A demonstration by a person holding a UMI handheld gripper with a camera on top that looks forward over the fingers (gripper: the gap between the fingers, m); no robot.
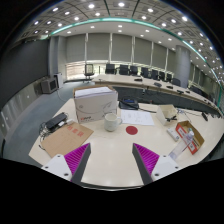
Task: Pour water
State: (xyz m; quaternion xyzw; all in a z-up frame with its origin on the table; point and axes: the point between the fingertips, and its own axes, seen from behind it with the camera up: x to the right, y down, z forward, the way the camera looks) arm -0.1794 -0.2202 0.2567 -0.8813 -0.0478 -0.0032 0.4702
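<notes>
Task object: white cup (111, 121), upright on the white table (110, 160), open mouth up. Taken as the vessel for pouring; whether it holds water cannot be told.

Cup position: ahead of the gripper (110, 160), close to the line midway between the fingers, well beyond the fingertips. Just in front of the white box (95, 101).

Key relation: cup lies straight ahead, long axis vertical. Judgement: a forward advance along the table with the fingers staying level would bring the cup between them; little sideways correction looks needed.

Near the cup: red round disc (132, 130) on the table just to its right, apart from it. Could be a coaster or a lid; cannot tell.

Second vessel: none clearly identified. Clear plastic holder (180, 148) stands off to the right, near a colourful packet (190, 133).

Gripper state: fingers wide apart, magenta pads (147, 158) facing inward, nothing between them but bare table. Touching nothing.

Progress: judged at the very start; cup not yet reached, no grasp made.

Other table items: brown paper bag (66, 138) lying flat to the left; black device (55, 122) beyond it; papers (137, 117) right of the box.

Risk: cup sits close against the box, so an overshoot could push it into the box or tip it.

Room: conference room, chairs (110, 70) along the far desks.
</notes>
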